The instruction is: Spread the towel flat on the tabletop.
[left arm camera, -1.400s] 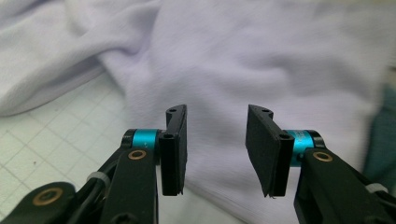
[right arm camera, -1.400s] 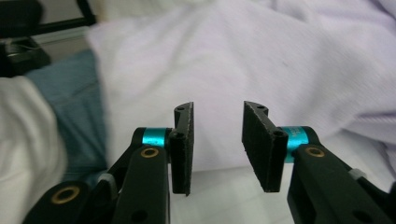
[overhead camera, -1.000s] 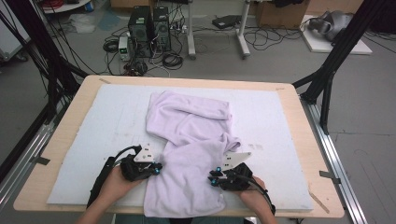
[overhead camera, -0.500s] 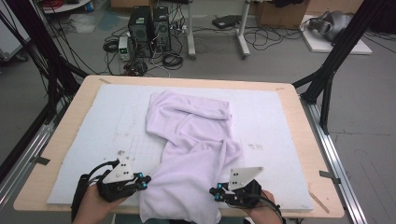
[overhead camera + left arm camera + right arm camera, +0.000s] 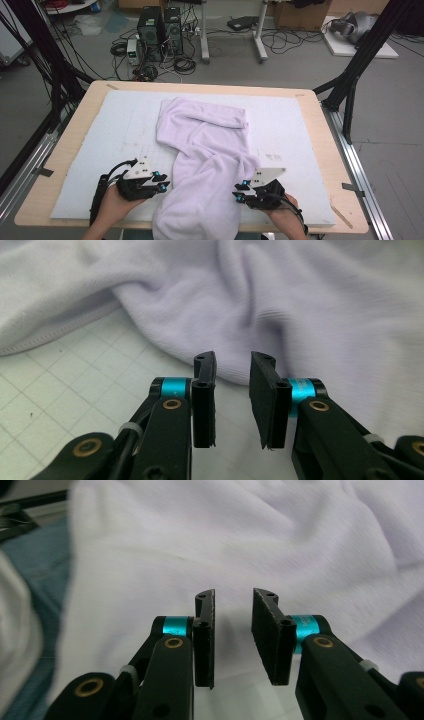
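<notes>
White mat (image 5: 90, 145) carries the towel (image 5: 205, 150), its near end overhanging. Your left gripper (image 5: 162, 182) and right gripper (image 5: 239, 192) have just been opening, empty; re-pinch both edges evenly.

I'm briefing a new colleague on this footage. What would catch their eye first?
The crumpled lilac garment sprawling down the middle of the white gridded mat, its lower end hanging over the table's near edge. Next, the left gripper and right gripper, flanking its lower part; their jaws have just been opening, with nothing between them.
</notes>
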Tool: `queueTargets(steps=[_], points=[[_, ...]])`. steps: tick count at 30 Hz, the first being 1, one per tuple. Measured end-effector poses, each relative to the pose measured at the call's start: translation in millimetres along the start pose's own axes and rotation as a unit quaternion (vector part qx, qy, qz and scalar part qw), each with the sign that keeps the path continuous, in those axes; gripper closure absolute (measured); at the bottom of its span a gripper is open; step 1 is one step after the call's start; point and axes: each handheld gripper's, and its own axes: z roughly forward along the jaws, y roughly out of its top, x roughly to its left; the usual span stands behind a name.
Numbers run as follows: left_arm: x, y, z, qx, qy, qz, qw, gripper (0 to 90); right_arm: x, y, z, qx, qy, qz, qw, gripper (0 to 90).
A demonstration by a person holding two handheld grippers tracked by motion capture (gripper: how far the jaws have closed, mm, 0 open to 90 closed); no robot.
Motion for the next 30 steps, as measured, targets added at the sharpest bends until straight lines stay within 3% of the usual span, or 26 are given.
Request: queueTargets(steps=[4, 8, 11, 12, 13, 15, 20, 24, 26, 30], points=[[5.8, 3.9, 16.5, 0.010, 0.001, -0.003, 0.9999, 71.5, -13.7, -7.3, -0.1, -0.008, -0.021, 0.023, 0.9995, 71.0], [6.1, 10.8, 29.5, 0.007, 0.007, -0.004, 0.9999, 63.1, -22.4, -7.8, -0.7, -0.009, -0.029, 0.024, 0.9992, 66.3], [6.8, 12.2, 42.2, 0.025, 0.014, 0.000, 0.9996, 62.1, -25.9, -6.4, -0.7, -0.011, -0.031, 0.025, 0.9991, 64.4], [6.1, 12.9, 43.4, 0.023, 0.013, 0.003, 0.9996, 67.9, -26.8, -6.0, -1.3, -0.012, -0.032, 0.026, 0.9991, 64.1], [6.0, 14.1, 44.4, 0.028, 0.010, 0.007, 0.9995, 79.7, -27.1, -5.5, -1.8, -0.014, -0.033, 0.026, 0.9990, 63.4], [4.6, 15.1, 44.3, 0.030, 0.010, 0.010, 0.9995, 86.8, -26.7, -4.8, -2.8, -0.017, -0.031, 0.027, 0.9990, 63.0], [4.6, 11.4, 23.3, 0.016, 0.022, 0.006, 0.9996, 88.1, -25.4, -5.6, -7.2, -0.017, -0.030, 0.027, 0.9990, 62.1], [9.0, 6.5, -12.4, -0.009, 0.047, 0.002, 0.9989, 88.1, -24.4, -5.9, -13.4, -0.020, -0.033, 0.023, 0.9990, 61.9], [14.7, 5.0, -30.8, -0.019, 0.064, -0.003, 0.9977, 88.1, -24.2, -5.3, -16.1, -0.020, -0.035, 0.024, 0.9989, 61.9], [32.3, 3.7, -49.5, -0.030, 0.101, -0.021, 0.9942, 88.1, -24.2, -4.0, -15.8, -0.019, -0.035, 0.019, 0.9990, 61.9]])
